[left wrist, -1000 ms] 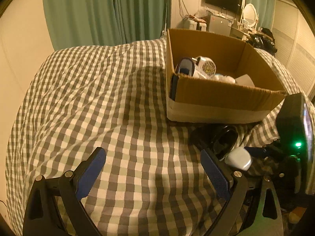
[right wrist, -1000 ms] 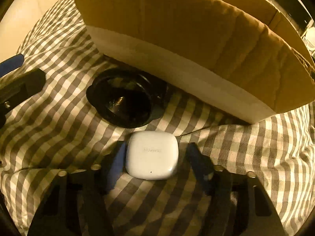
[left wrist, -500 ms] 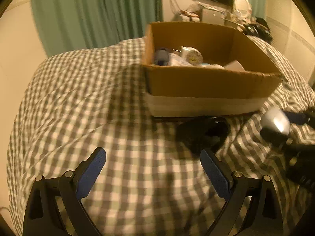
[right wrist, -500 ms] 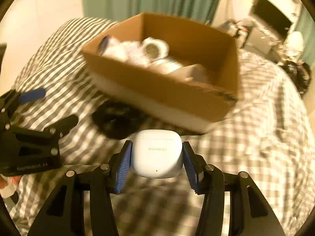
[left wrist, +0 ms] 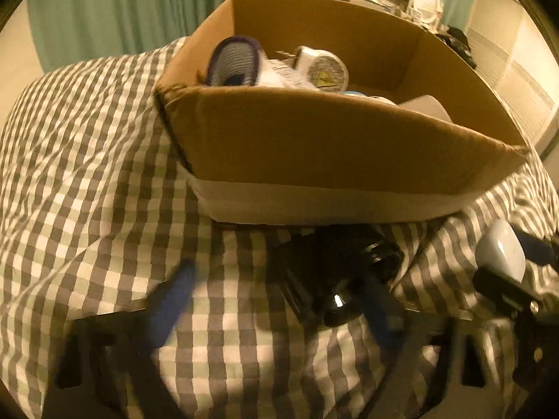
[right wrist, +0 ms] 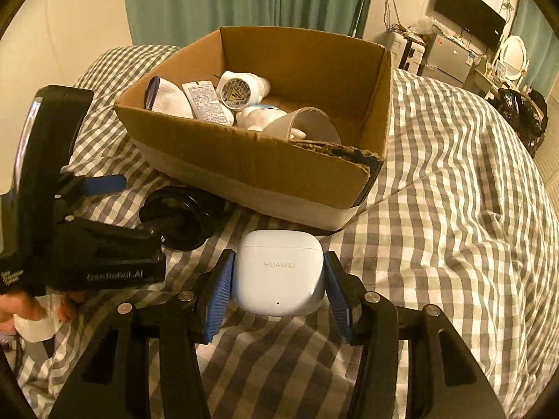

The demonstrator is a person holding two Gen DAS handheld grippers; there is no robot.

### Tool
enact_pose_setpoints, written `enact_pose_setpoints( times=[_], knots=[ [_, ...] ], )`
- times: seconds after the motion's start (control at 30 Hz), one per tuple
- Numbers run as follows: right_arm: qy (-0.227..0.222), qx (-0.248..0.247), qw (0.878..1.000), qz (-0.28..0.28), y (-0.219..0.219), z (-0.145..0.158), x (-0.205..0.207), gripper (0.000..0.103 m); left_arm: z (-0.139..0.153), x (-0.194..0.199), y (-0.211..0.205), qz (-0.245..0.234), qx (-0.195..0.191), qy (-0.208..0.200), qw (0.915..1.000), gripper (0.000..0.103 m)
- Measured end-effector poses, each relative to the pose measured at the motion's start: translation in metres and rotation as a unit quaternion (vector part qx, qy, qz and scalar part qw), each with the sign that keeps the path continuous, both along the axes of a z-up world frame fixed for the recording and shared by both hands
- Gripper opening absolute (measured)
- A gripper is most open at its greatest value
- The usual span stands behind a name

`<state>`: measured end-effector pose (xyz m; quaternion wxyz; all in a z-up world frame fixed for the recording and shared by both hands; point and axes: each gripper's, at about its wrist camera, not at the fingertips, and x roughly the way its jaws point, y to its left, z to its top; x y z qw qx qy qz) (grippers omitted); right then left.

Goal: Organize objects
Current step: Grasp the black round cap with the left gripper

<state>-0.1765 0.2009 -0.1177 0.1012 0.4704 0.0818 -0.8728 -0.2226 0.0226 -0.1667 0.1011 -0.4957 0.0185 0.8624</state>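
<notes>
My right gripper [right wrist: 277, 279] is shut on a white Huawei earbud case [right wrist: 277, 272], held above the checked bedspread just in front of the cardboard box [right wrist: 244, 160]; the case also shows in the left wrist view [left wrist: 501, 253]. A black round object [left wrist: 335, 272] lies on the bed against the box's near wall, also seen in the right wrist view [right wrist: 178, 216]. My left gripper [left wrist: 276, 300] is open and blurred, its fingers on either side of the black object's near part. The box [left wrist: 314, 146] holds a sock, a white tube, a round white gadget and a cup.
The checked bedspread [right wrist: 454, 209] covers the bed with rumpled folds to the right. Green curtains [right wrist: 227, 0] hang behind the box. A TV, a fridge and a mirror stand at the back right [right wrist: 468, 10].
My left gripper has moved forward toward the box and the black object. My right gripper has lifted the earbud case off the bed and holds it steady.
</notes>
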Motion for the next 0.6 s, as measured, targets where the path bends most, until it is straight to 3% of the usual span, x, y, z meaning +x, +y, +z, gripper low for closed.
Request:
enact_pose_setpoints(
  times=[0.07,0.17,0.23,0.3,0.6],
  knots=[
    [-0.002,-0.001,1.0,0.0,-0.001,-0.001,-0.001,0.05,-0.002,-0.001,-0.002,-0.001,0.007,-0.006,1.0,0.041],
    [-0.003,-0.001,1.0,0.001,-0.001,-0.001,0.0,0.05,0.001,0.004,0.002,-0.016,0.008,-0.001,0.9998,0.018],
    [-0.003,-0.002,1.0,0.002,-0.002,-0.002,0.0,0.05,0.003,0.007,0.005,-0.016,-0.01,0.004,0.9998,0.012],
    [-0.004,0.0,1.0,0.0,-0.001,-0.003,0.001,0.05,0.003,0.01,0.008,-0.015,-0.025,0.006,0.9996,0.011],
    [0.009,-0.012,1.0,0.006,-0.005,0.002,0.006,0.05,0.033,0.034,-0.015,0.005,-0.022,0.033,0.9992,0.011]
  ],
)
